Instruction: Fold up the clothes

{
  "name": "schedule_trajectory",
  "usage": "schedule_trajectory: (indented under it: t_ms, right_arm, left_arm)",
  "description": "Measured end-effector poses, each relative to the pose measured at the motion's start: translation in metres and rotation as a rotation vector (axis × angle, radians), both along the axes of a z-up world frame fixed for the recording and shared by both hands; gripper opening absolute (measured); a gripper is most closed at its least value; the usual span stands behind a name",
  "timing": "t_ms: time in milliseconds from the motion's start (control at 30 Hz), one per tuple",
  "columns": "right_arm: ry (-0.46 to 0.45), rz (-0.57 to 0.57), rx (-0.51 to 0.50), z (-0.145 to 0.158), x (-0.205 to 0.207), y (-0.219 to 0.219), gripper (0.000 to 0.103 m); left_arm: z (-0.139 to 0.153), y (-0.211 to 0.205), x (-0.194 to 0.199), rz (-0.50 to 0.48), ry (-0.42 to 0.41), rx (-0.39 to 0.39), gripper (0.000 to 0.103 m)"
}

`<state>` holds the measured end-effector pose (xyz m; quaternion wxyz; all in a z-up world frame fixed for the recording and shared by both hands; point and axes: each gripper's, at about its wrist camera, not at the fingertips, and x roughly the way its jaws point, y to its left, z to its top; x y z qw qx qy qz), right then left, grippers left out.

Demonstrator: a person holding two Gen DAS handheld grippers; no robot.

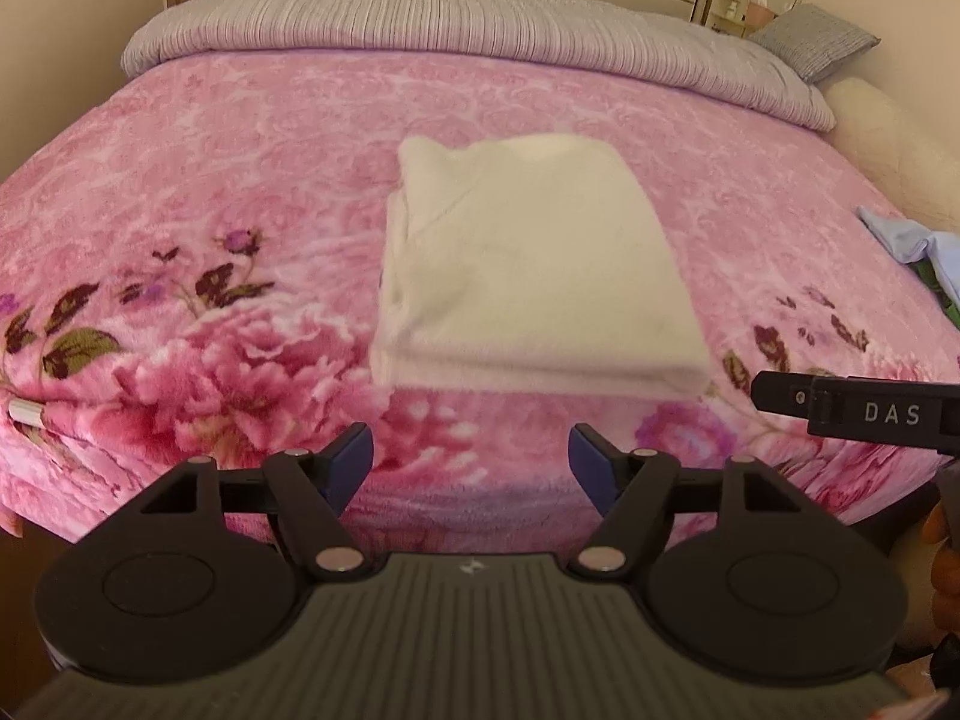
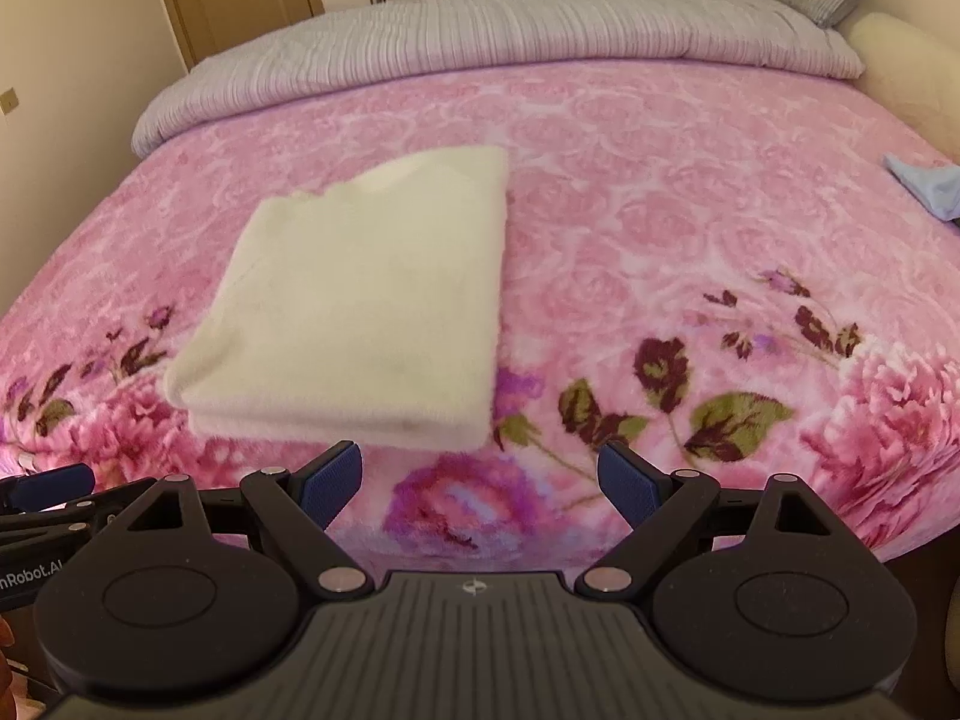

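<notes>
- Left wrist view: cream garment lies folded at bed centre, 12 o'clock of left gripper (jaws spread, empty)
- Right gripper gapes empty
- Blue cloth at 2 o'clock looks unfolded

"das" on right gripper, "nrobot.ai" on left gripper

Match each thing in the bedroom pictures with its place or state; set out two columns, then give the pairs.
Things:
1. folded cream garment
2. grey duvet
3. light blue garment
4. left gripper

Descriptions:
A. rolled back across the far end of the bed
B. open, holding nothing
C. crumpled at the right edge of the bed
D. lying in a neat stack on the pink floral blanket

Pairs: 1-D, 2-A, 3-C, 4-B
</notes>
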<state>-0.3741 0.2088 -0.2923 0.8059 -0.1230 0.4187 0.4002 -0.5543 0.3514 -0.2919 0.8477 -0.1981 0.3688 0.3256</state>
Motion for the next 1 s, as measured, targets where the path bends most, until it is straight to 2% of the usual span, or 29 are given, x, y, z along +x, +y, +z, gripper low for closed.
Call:
schedule_trajectory:
  t_ms: [267,400,500,600,667,733,767,800,867,933,1000]
  right_arm:
    - [0.011,-0.007,-0.035,-0.01,0.004,0.006,0.088]
    - [0.013,-0.02,-0.04,-0.014,0.011,0.007,0.088]
    - [0.012,-0.056,-0.019,-0.013,0.025,0.005,0.088]
    - [0.014,-0.105,0.025,-0.01,0.05,0.004,0.088]
    - [0.023,-0.125,0.057,-0.01,0.068,0.008,0.08]
    - [0.042,-0.133,0.083,-0.012,0.085,0.019,0.072]
    - [0.053,-0.135,0.097,-0.013,0.093,0.024,0.062]
    - [0.067,-0.129,0.113,-0.014,0.101,0.032,0.058]
    - [0.095,-0.097,0.151,-0.017,0.115,0.048,0.036]
    - [0.11,-0.066,0.176,-0.021,0.126,0.066,0.029]
    - [0.121,-0.049,0.191,-0.027,0.136,0.085,0.028]
  left_arm:
    - [-0.011,0.007,0.004,-0.01,0.013,-0.026,0.071]
    - [-0.009,0.016,0.001,-0.026,-0.023,-0.028,0.07]
    - [-0.005,0.033,-0.003,-0.044,-0.067,-0.031,0.065]
    - [0.002,0.064,-0.003,-0.057,-0.136,-0.069,0.055]
    - [0.006,0.085,0.004,-0.075,-0.172,-0.09,0.034]
    - [0.008,0.106,0.019,-0.096,-0.187,-0.092,0.03]
    - [0.009,0.116,0.027,-0.106,-0.189,-0.089,0.027]
    - [0.009,0.127,0.036,-0.117,-0.192,-0.085,0.024]
    - [0.007,0.147,0.058,-0.156,-0.204,-0.084,0.021]
    - [0.001,0.166,0.08,-0.185,-0.209,-0.094,0.019]
    - [-0.007,0.179,0.099,-0.207,-0.202,-0.098,0.018]
